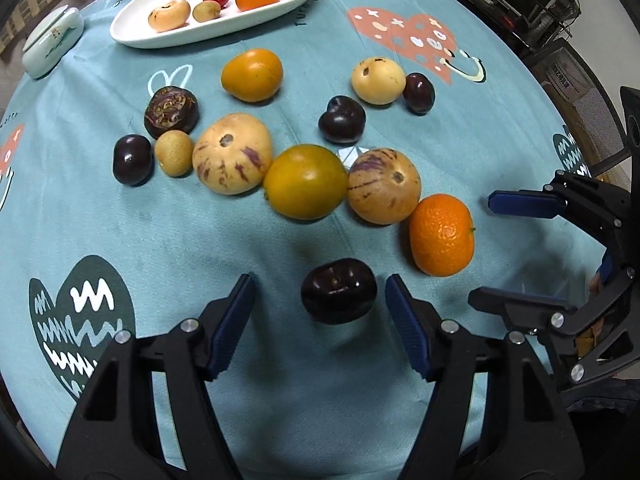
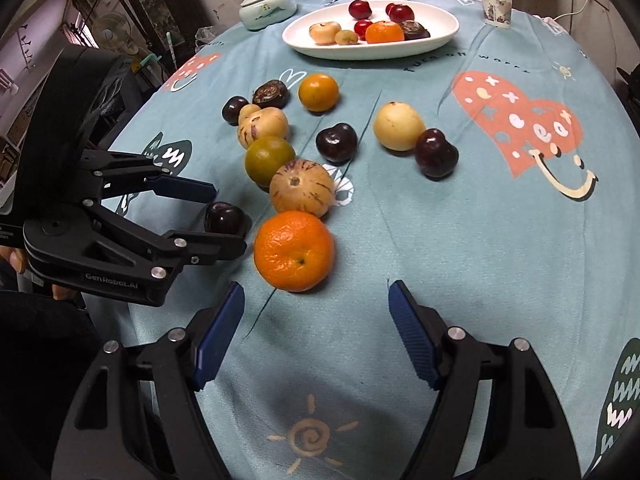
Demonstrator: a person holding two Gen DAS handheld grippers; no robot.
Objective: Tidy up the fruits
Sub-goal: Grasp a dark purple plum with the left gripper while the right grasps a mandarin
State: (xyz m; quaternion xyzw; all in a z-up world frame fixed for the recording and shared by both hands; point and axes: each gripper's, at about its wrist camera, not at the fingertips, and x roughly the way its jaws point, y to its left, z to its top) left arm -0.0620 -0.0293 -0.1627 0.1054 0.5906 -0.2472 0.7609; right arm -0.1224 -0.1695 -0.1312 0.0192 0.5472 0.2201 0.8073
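Loose fruits lie on the blue tablecloth (image 1: pixel 180 240). A dark plum (image 1: pixel 339 290) sits between the fingers of my open left gripper (image 1: pixel 320 300), not touched; it also shows in the right wrist view (image 2: pixel 224 218) between the left gripper's (image 2: pixel 220 220) fingers. A bright orange (image 1: pixel 441 234) (image 2: pixel 294 251) lies just ahead of my open, empty right gripper (image 2: pixel 316 308), which shows in the left wrist view (image 1: pixel 484 252). Striped pepino melons (image 1: pixel 383 186) (image 1: pixel 232 153), a green-yellow citrus (image 1: pixel 305 181) and more plums (image 1: pixel 342 119) lie behind. A white oval plate (image 1: pixel 136 34) (image 2: pixel 444 38) holds several fruits.
A pale lidded ceramic jar (image 1: pixel 52 42) (image 2: pixel 267 8) stands left of the plate. A paper cup (image 2: pixel 495 5) stands at the far right of the table. Dark furniture and a chair (image 1: pixel 560 20) border the table's right edge.
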